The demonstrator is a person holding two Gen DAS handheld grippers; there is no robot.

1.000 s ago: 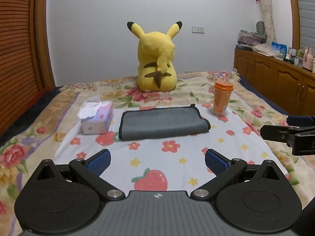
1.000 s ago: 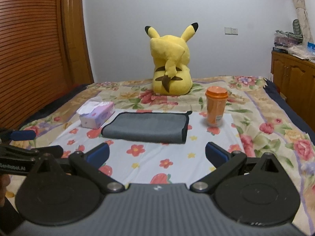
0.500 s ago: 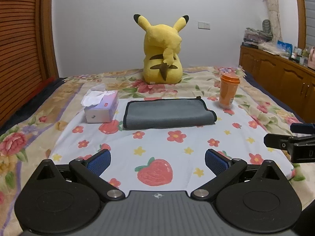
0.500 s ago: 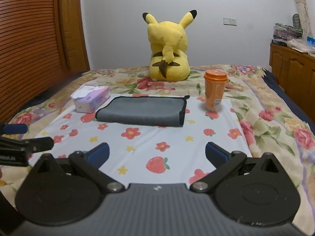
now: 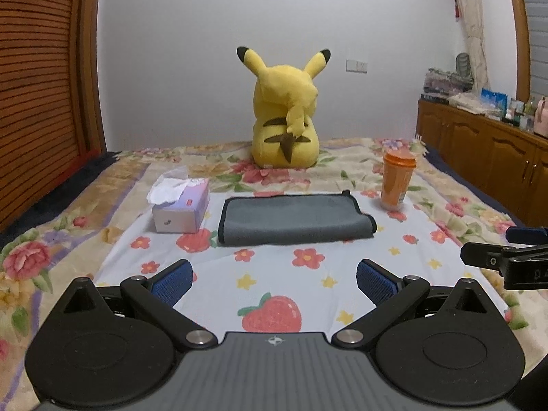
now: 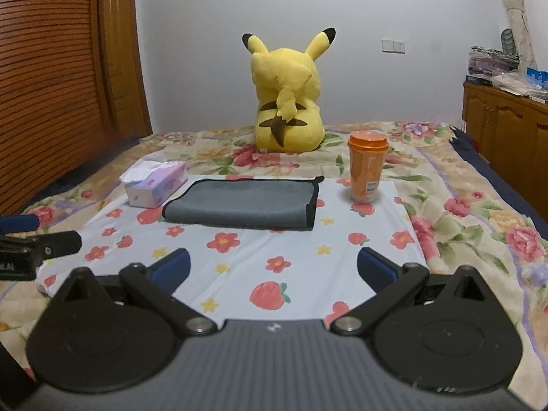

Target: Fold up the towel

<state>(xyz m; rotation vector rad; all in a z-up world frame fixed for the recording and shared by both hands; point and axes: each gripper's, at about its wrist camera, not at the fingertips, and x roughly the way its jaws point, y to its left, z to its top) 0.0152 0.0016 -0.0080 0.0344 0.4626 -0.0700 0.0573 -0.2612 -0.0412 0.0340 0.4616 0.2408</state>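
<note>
A grey towel (image 5: 294, 218) with dark edging lies folded flat on the white flower-print cloth (image 5: 274, 274) on the bed; it also shows in the right wrist view (image 6: 243, 203). My left gripper (image 5: 274, 279) is open and empty, held back from the towel's near edge. My right gripper (image 6: 274, 267) is open and empty too, also short of the towel. The right gripper shows at the right edge of the left wrist view (image 5: 507, 257). The left gripper shows at the left edge of the right wrist view (image 6: 30, 239).
A tissue box (image 5: 181, 205) stands left of the towel and an orange lidded cup (image 5: 397, 181) right of it. A yellow Pikachu plush (image 5: 286, 116) sits behind. A wooden cabinet (image 5: 486, 150) with clutter stands at the right, a wooden slatted wall (image 5: 41, 85) at the left.
Both grippers have pulled back and tilted, so the towel sits farther away and lower in both views. The towel has not moved. Both grippers stay open.
</note>
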